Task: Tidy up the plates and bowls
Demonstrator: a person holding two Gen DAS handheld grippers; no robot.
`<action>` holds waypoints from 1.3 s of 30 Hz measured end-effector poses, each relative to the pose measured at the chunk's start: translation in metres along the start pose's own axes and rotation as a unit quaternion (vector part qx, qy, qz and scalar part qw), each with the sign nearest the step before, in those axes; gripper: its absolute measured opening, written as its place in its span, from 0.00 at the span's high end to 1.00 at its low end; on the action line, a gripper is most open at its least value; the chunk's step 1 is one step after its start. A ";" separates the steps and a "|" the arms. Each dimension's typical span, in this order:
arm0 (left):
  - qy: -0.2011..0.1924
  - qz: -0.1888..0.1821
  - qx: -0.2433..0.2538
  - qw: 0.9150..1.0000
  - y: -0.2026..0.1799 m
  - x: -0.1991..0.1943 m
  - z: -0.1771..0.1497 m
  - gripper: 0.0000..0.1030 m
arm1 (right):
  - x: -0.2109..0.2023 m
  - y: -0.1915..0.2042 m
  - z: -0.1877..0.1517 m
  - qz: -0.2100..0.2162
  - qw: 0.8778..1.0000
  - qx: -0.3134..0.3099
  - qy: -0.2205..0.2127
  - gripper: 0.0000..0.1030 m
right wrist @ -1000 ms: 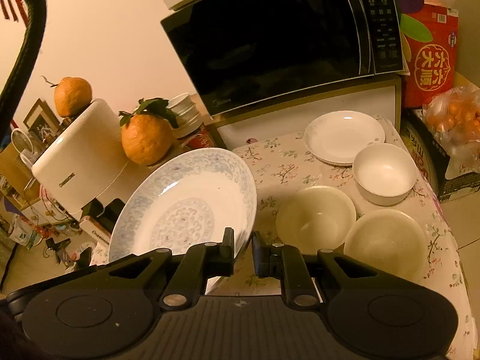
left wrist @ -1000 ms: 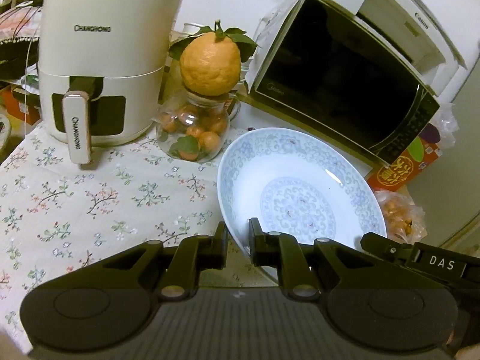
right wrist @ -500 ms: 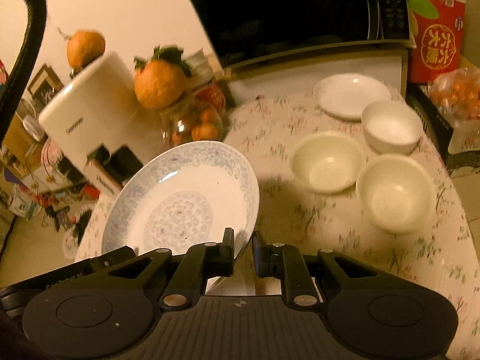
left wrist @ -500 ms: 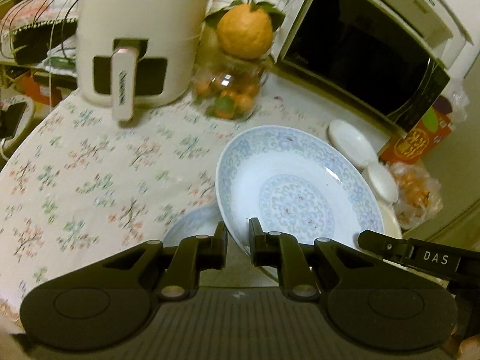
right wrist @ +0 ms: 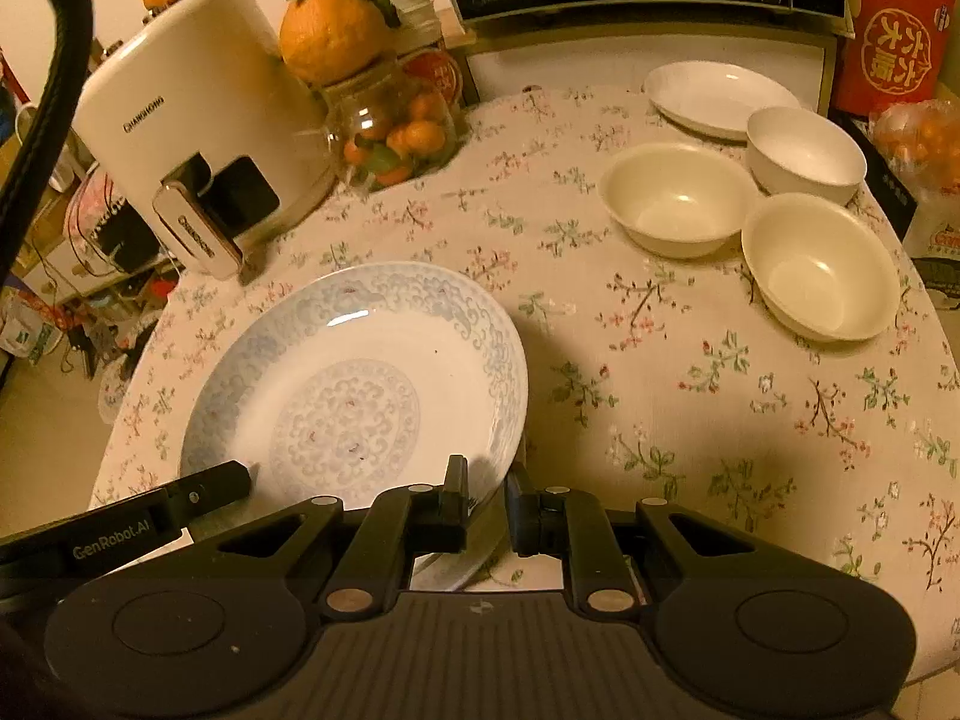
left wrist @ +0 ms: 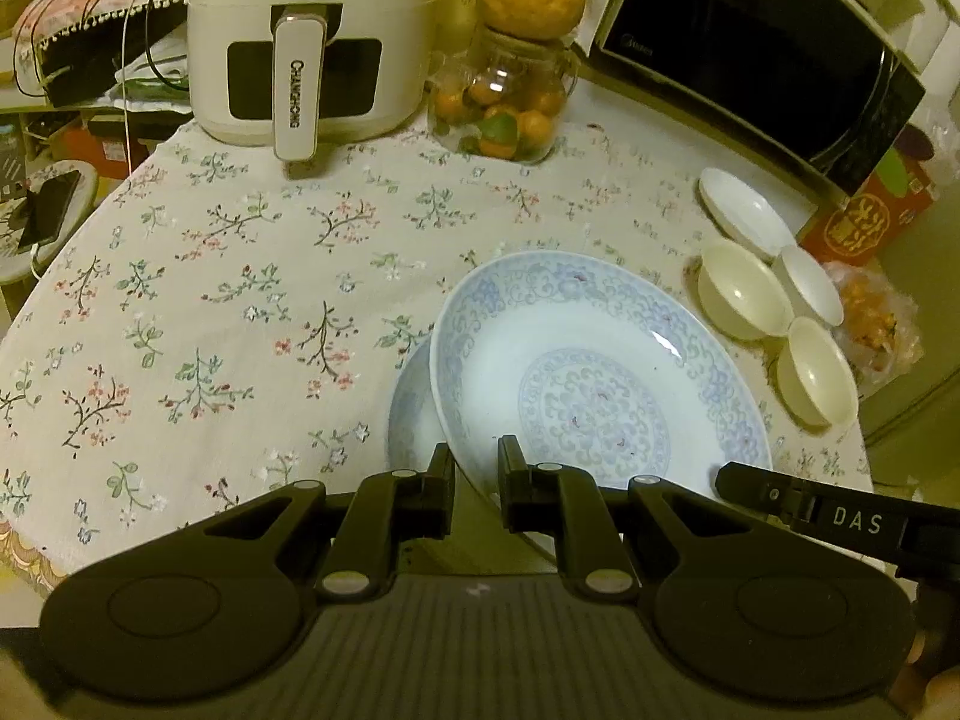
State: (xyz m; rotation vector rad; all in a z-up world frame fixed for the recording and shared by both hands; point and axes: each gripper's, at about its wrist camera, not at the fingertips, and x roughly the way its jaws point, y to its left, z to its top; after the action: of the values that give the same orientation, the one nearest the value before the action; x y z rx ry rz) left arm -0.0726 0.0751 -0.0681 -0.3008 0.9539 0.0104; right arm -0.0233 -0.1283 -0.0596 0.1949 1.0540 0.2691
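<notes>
A large blue-patterned plate [left wrist: 594, 396] hangs tilted just above the floral tablecloth [left wrist: 240, 300]. My left gripper [left wrist: 476, 462] is shut on its near left rim. My right gripper [right wrist: 485, 477] is shut on the opposite rim of the same plate [right wrist: 354, 396]. A second patterned plate [left wrist: 411, 414] lies on the cloth beneath it, mostly hidden. At the far right stand a plain white plate [right wrist: 720, 96], a white bowl [right wrist: 804, 147] and two cream bowls [right wrist: 675, 198] [right wrist: 819, 267].
A white air fryer [left wrist: 306, 30], a glass jar of small oranges [left wrist: 510, 102] with a big orange on top, and a black microwave [left wrist: 750, 48] line the back. A red box [left wrist: 870, 216] and a bag of oranges [left wrist: 876, 324] sit off the table's right edge.
Both grippers have carried the patterned plate down and toward the table's near side. The second patterned plate has come into view under it, and the bowls now show in the left wrist view.
</notes>
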 end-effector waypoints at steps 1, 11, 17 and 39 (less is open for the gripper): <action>0.002 0.003 0.001 1.000 0.000 0.001 -0.001 0.88 | 0.001 0.000 -0.001 -0.002 1.000 -0.001 0.003 0.87; 0.016 0.023 0.008 1.000 0.002 0.007 -0.011 0.88 | 0.014 0.004 -0.011 -0.015 1.000 -0.009 0.027 0.87; 0.020 0.032 0.008 0.999 0.003 0.009 -0.013 0.88 | 0.019 0.008 -0.015 -0.018 0.999 -0.017 0.035 0.86; -0.003 0.072 0.053 0.996 -0.009 0.013 -0.017 0.87 | 0.030 0.014 -0.015 -0.026 0.998 -0.023 0.044 0.85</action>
State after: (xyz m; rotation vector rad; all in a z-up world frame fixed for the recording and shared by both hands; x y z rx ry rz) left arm -0.0770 0.0607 -0.0856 -0.1348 0.9655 0.0920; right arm -0.0239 -0.1054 -0.0879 0.1156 1.1368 0.2572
